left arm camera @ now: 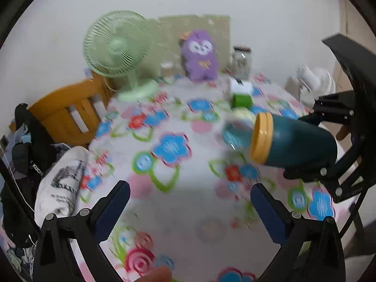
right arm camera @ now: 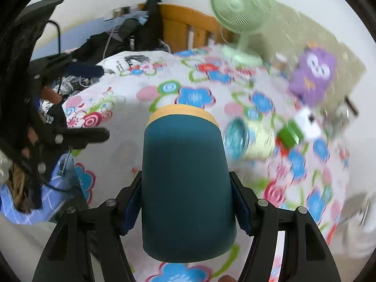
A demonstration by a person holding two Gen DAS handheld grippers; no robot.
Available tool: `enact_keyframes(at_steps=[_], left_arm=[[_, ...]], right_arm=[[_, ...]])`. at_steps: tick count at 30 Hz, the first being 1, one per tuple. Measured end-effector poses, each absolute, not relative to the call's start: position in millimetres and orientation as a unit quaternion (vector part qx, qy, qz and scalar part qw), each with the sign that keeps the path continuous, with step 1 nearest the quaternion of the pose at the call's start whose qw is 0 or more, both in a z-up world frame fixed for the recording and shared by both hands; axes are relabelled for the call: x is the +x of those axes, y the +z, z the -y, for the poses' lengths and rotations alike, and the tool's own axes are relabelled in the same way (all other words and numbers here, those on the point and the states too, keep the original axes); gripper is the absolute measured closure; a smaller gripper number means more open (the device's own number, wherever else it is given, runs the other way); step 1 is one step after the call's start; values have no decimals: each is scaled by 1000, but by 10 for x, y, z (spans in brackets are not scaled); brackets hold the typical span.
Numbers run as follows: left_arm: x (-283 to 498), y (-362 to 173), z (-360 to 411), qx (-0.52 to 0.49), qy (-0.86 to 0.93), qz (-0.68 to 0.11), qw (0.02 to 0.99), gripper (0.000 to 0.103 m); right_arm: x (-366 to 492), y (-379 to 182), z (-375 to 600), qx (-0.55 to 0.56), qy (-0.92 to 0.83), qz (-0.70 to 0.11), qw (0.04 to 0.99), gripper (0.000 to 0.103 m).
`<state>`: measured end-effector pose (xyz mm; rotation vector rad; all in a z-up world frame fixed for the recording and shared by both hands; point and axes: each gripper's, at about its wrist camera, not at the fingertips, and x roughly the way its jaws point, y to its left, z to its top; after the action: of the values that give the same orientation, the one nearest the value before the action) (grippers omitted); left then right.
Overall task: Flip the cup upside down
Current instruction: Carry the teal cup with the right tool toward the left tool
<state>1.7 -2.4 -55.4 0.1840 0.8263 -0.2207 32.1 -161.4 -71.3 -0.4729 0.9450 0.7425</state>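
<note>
A dark teal cup (right arm camera: 185,181) with a yellow rim band is held in my right gripper (right arm camera: 185,202), whose jaws press on both its sides. It is lifted above the flowered tablecloth (left arm camera: 178,202), lying on its side with the rim pointing away from the gripper. In the left wrist view the cup (left arm camera: 296,141) shows at the right, tilted with its rim to the left, clamped by the right gripper (left arm camera: 312,145). My left gripper (left arm camera: 190,202) is open and empty over the near part of the table, left of and below the cup.
A green fan (left arm camera: 117,47), a purple plush toy (left arm camera: 199,56), glass jars (left arm camera: 242,61), a green and white box (left arm camera: 242,94) and a lying pale can (right arm camera: 253,138) stand farther back. A wooden chair (left arm camera: 68,115) with clothes and a white cloth (left arm camera: 63,183) are at the left.
</note>
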Motion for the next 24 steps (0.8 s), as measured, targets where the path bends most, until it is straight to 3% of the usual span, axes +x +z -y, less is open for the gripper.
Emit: enact_keyframes(at_steps=[7,17,21,24], left_arm=[[-117,-804,230,100,-104,-411,900,0],[-103,-988,203,66,-91,-438,892,0],[-111,-982,205,58,-92,-439,892,0],[-118,-959,205,49,-93,-440,892,0]], right_arm=[[282,-1039,1744,-201,294,-465,810,36],[143,-1052,1660,-213,297,-452,814,36],[104,-955,1648,-214,302,-445,815,22],[82,-855,1702,-194,317,-446,814,20]])
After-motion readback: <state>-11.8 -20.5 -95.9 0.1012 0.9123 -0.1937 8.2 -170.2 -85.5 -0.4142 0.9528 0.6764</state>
